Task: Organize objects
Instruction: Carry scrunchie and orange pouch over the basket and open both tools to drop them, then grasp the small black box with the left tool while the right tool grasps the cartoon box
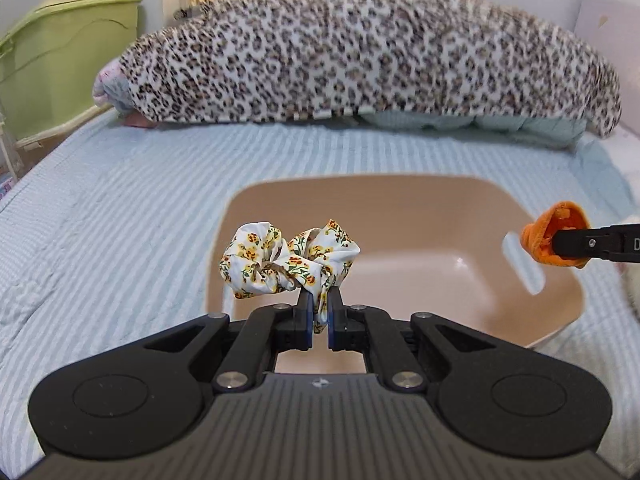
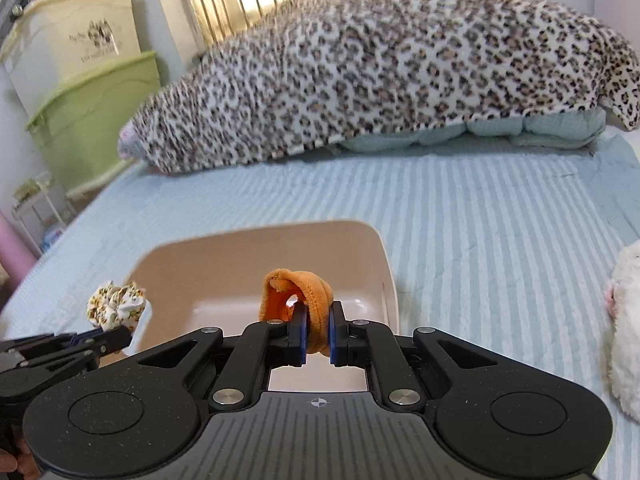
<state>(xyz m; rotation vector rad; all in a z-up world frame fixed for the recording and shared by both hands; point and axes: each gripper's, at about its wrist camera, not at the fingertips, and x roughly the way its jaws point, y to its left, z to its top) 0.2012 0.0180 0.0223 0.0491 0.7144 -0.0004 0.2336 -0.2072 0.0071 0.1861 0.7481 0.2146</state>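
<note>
Left gripper (image 1: 319,316) fingers pinch floral scrunchie (image 1: 286,260) over bin's (image 1: 560,300) left rim. Right gripper (image 2: 318,332) fingers clamp orange scrunchie (image 2: 298,294) over right rim; white plush (image 2: 626,332) cut off right.

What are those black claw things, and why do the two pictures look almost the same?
They are grippers, pinching tools a person holds, one in each hand. Each has a camera looking along its fingers, so you get one picture per hand. The left gripper pinches a flowery scrunchie. The right gripper pinches an orange scrunchie. Both hover over a beige tub on a striped bed. A leopard blanket lies behind it.
</note>
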